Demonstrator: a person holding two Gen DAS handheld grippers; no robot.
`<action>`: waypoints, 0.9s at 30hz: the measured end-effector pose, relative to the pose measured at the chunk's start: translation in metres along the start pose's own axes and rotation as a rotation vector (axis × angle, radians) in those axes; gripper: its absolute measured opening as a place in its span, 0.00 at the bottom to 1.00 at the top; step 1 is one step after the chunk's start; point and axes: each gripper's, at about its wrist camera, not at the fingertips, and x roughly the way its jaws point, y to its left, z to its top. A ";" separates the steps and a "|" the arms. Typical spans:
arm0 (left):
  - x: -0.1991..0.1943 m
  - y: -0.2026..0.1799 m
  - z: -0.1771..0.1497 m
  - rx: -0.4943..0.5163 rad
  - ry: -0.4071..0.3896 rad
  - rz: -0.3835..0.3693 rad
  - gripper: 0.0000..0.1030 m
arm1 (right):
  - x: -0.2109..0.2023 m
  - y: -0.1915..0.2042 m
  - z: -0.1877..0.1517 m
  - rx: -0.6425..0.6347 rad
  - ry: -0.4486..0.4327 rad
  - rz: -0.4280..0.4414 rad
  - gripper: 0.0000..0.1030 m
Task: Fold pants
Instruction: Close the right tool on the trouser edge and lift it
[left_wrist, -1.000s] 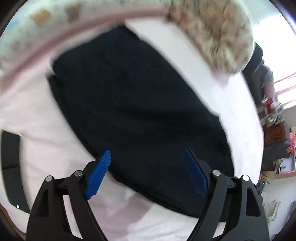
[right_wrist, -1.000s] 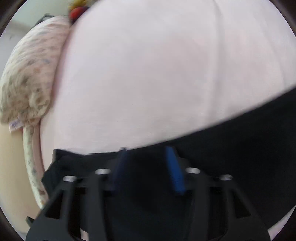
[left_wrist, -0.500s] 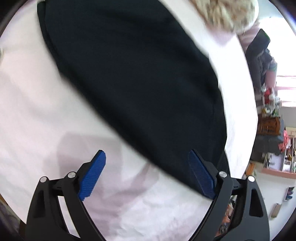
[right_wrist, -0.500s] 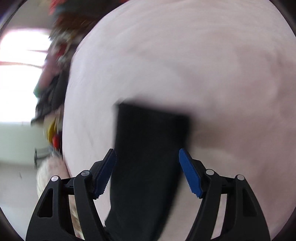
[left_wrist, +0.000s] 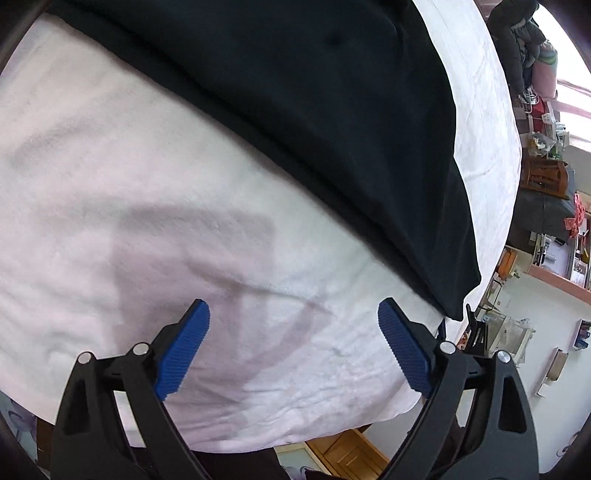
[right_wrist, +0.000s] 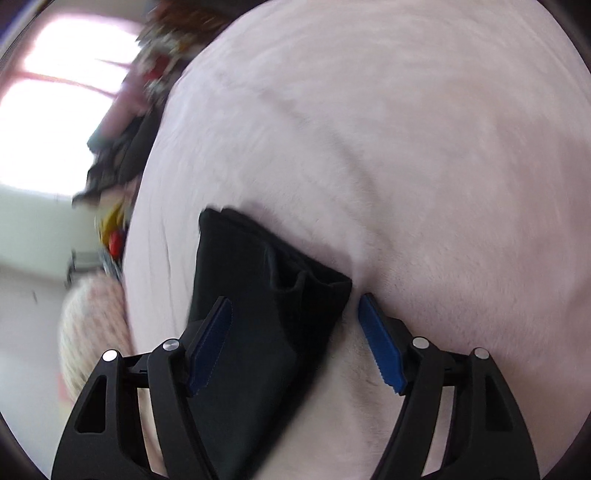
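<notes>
Bed sheet (left_wrist: 155, 192): pale pink, spread under everything
Pants (left_wrist: 314, 103): black, flat on the sheet
Left gripper (left_wrist: 293, 345): released, over bare sheet beside the pants' corner
Right gripper (right_wrist: 295, 343): released, pants' end (right_wrist: 266, 295) between its spread pads, ungripped

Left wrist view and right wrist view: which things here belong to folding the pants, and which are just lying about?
Job:
- black pants, spread on the bed
- pink bed sheet, the folding surface
- left claw, open
- right claw, open

Lying about:
- patterned pillow
- cluttered shelves
- wooden drawers
</notes>
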 end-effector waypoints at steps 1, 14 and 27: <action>0.003 -0.003 -0.001 0.000 0.001 0.003 0.90 | 0.001 0.008 -0.004 -0.091 0.006 -0.033 0.67; 0.021 -0.007 -0.048 0.010 0.017 0.033 0.91 | 0.002 0.053 -0.049 -0.658 -0.094 -0.303 0.58; 0.045 -0.020 -0.079 0.025 0.053 0.024 0.92 | 0.000 0.001 0.003 -0.216 0.001 0.025 0.53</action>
